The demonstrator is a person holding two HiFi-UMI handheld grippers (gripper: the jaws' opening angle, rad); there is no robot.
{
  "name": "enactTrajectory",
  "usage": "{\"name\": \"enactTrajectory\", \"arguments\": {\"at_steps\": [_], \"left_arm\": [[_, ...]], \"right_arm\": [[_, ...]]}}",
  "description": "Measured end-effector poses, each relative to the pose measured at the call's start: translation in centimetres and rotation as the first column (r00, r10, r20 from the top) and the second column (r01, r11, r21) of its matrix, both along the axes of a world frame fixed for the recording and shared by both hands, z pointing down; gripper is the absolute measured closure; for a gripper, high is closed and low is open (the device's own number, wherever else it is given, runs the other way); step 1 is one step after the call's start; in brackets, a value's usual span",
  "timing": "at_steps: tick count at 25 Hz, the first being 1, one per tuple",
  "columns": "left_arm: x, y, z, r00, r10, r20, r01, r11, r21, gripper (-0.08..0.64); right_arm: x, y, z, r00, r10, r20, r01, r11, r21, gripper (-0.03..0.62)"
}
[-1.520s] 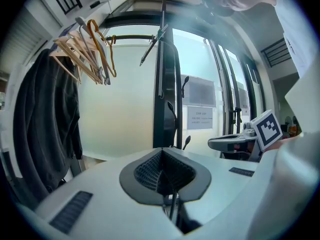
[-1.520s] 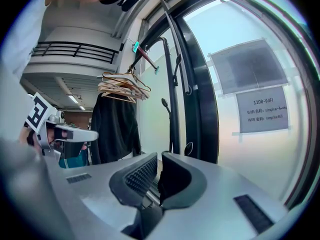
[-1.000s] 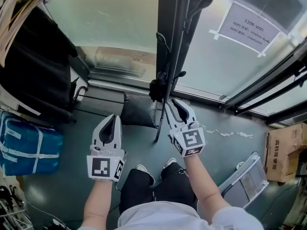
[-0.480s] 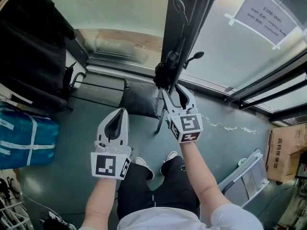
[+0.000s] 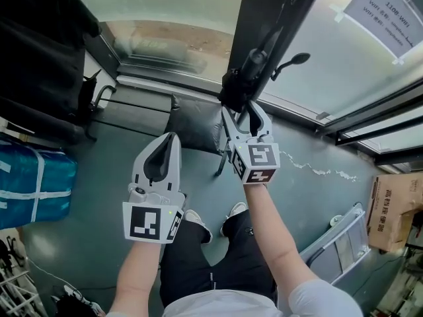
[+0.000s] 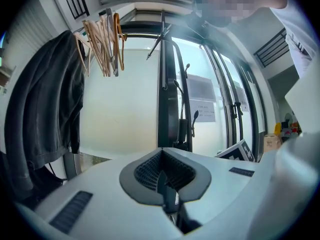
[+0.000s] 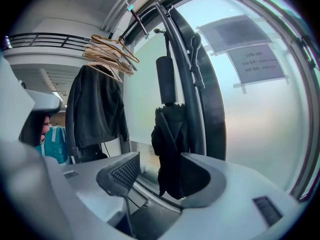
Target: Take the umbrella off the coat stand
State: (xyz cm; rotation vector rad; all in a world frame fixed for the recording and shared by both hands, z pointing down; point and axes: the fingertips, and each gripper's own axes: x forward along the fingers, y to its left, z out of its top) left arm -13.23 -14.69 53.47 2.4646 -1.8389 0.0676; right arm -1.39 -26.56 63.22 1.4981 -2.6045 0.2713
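A folded black umbrella (image 5: 239, 88) hangs upright against the dark pole of the coat stand (image 5: 268, 28). In the right gripper view its grey handle (image 7: 165, 79) is on top and the bunched canopy (image 7: 169, 134) below. My right gripper (image 5: 244, 119) is at the umbrella's lower end, and its jaws are opening. The canopy's bottom sits between the two pads (image 7: 121, 171) without being pressed. My left gripper (image 5: 160, 167) is lower and to the left, shut and holding nothing, level with the stand (image 6: 176, 114).
A black jacket (image 6: 45, 119) and several wooden hangers (image 6: 102, 39) hang at the left. A blue wrapped bundle (image 5: 30, 183) lies on the floor at the left. A cardboard box (image 5: 390, 207) and a folded step ladder (image 5: 338, 243) are at the right. Glass panels with a paper notice (image 5: 390, 12) stand behind the stand.
Both grippers have come lower. The right gripper's jaws have spread apart and now stand on either side of the umbrella's lower end.
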Motion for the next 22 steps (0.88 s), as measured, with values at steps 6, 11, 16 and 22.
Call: {"name": "enactTrajectory", "arguments": {"at_steps": [6, 11, 16, 22], "left_arm": [[-0.6, -0.1, 1.4, 1.0, 0.0, -0.017, 0.0, 1.0, -0.011, 0.538], [-1.6, 0.0, 2.2, 0.999, -0.003, -0.034, 0.003, 1.0, -0.019, 0.538], [-2.6, 0.1, 2.9, 0.999, 0.002, -0.045, -0.003, 0.999, -0.037, 0.538], [-3.1, -0.1, 3.5, 0.998, 0.025, -0.058, -0.029, 0.998, -0.059, 0.538]], "right_arm": [[-1.0, -2.2, 0.6, 0.997, 0.079, 0.021, -0.079, 0.997, 0.009, 0.344], [-1.9, -3.4, 0.7, 0.985, 0.166, 0.038, -0.167, 0.985, 0.031, 0.301], [-1.9, -3.4, 1.5, 0.965, 0.255, 0.069, -0.256, 0.967, 0.004, 0.295], [-0.9, -2.6, 2.7, 0.94, 0.333, 0.077, -0.332, 0.943, -0.034, 0.295]]}}
